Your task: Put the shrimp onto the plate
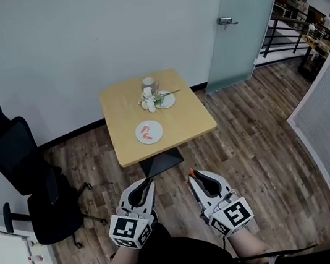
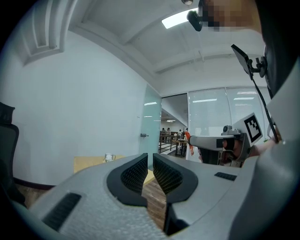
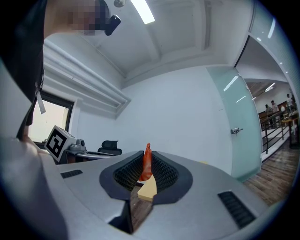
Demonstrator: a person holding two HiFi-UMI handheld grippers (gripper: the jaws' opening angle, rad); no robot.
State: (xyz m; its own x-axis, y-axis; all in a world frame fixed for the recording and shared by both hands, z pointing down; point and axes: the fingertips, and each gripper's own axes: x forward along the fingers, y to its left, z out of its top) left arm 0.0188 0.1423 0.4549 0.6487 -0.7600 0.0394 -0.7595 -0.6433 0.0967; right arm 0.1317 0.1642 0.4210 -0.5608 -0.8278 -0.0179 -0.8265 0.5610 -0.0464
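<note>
The right gripper [image 1: 191, 176] has its jaws clamped on a shrimp [image 1: 191, 171]. In the right gripper view the orange-red shrimp [image 3: 146, 162] stands upright between the ribbed pads, its pointed end poking above the right gripper [image 3: 146, 160]. The left gripper [image 1: 149, 181] holds nothing. In the left gripper view its jaws are drawn almost together, with only a thin slit between them at the left gripper [image 2: 150, 160].

Both grippers are held side by side close to the person's body, over the wooden floor [image 1: 246, 127], on the near side of a square wooden surface [image 1: 185, 118] and well apart from it. The held shrimp is therefore off the surface and not on any plate.

A white plate [image 1: 140, 140] sits toward the near edge of the surface with orange plated shrimp [image 1: 147, 131] lying on it. Farther back is a second plate [image 1: 169, 102] with a small bunch of white flowers [image 1: 148, 99] resting across it, and a cup [image 1: 149, 84] just beyond.

A black office chair [image 1: 32, 182] stands to the left of the surface. A frosted glass door [image 1: 248, 14] is at the far right.
</note>
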